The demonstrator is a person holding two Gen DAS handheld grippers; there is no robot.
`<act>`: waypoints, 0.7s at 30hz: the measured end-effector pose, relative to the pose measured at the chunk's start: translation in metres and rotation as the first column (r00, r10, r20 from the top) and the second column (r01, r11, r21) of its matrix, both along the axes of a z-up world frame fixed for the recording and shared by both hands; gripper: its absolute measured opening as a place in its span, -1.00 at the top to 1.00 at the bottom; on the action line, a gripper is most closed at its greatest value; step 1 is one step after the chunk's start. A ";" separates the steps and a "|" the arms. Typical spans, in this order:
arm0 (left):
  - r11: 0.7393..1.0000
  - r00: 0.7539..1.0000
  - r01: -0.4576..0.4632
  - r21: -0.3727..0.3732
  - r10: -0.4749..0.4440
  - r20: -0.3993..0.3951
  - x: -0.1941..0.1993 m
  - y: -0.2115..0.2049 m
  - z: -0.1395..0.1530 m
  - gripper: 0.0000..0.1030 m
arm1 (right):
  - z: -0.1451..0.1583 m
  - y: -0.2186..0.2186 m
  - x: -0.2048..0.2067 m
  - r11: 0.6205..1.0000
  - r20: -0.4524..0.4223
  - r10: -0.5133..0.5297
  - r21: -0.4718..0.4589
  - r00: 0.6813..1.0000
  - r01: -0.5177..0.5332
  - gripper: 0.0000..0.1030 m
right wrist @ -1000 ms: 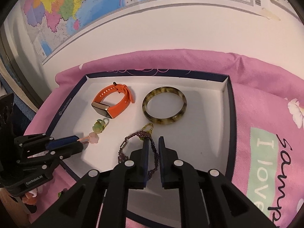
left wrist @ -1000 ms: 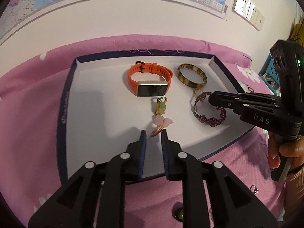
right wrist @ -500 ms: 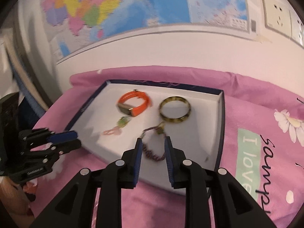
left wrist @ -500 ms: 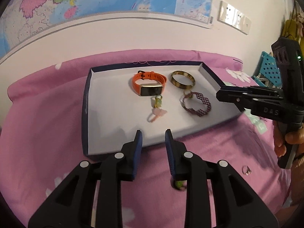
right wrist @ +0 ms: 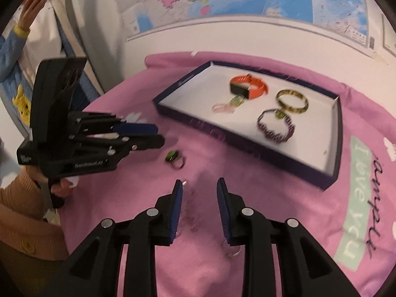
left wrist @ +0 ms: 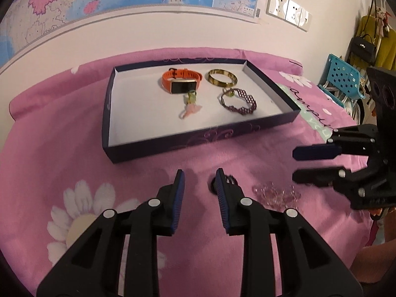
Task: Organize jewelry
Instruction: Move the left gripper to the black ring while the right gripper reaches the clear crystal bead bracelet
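Now well back from the tray (left wrist: 198, 141) and out over the pink bedspread (left wrist: 74, 148), after hanging right above the tray floor a second ago: so with left gripper (left wrist: 199, 173) and right gripper (right wrist: 199, 183) alike. Jaws of both just opening, parted and empty, nothing between the pads.

Inside the tray, unmoved: orange watch band (left wrist: 183, 78), brown bangle (left wrist: 221, 78), purple beaded bracelet (left wrist: 238, 102), green charm (left wrist: 191, 96), pink butterfly piece (left wrist: 190, 111). Reads as two drop-offs finished and a return for the pieces not yet sorted.

Loose on the cloth in front of the tray: ring with a green stone (right wrist: 174, 159), just beyond the left gripper's tips; clear bead bracelet (left wrist: 274, 194), below the right gripper; small thin ring (right wrist: 231, 253), close by the right gripper's own right finger.

Hard to make out: in the left wrist view, the green-stone ring mostly hidden behind a finger; in the right wrist view, the clear beads smeared by blur to a faint streak under the jaws, and the thin ring partly cut off by the finger. No telling the next target of either hand.
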State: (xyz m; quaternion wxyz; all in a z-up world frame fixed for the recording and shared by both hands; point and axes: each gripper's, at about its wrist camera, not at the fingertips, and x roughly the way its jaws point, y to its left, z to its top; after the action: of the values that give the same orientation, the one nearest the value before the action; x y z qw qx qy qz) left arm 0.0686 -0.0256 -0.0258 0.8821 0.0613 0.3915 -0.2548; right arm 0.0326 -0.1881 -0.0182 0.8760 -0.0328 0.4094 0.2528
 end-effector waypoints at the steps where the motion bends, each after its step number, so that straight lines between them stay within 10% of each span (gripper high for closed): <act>1: 1.000 1.000 -0.001 0.001 0.001 -0.002 -0.002 0.000 -0.001 0.49 | -0.002 0.002 -0.003 1.000 -0.002 0.004 -0.004 1.000 -0.004 0.46; 14: 1.000 1.000 0.012 0.000 -0.012 -0.009 -0.011 -0.003 -0.004 0.48 | -0.016 0.022 -0.008 0.999 -0.030 0.049 -0.011 0.998 -0.049 0.44; 21: 1.000 1.000 0.024 0.007 -0.024 -0.011 -0.012 -0.005 -0.005 0.48 | -0.019 0.022 -0.005 0.999 -0.036 0.043 -0.025 0.998 -0.044 0.83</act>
State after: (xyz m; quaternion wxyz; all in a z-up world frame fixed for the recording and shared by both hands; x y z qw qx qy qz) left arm 0.0570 -0.0306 -0.0311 0.8766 0.0677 0.3963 -0.2645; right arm 0.0273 -0.1662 -0.0377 0.8626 -0.0485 0.4271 0.2669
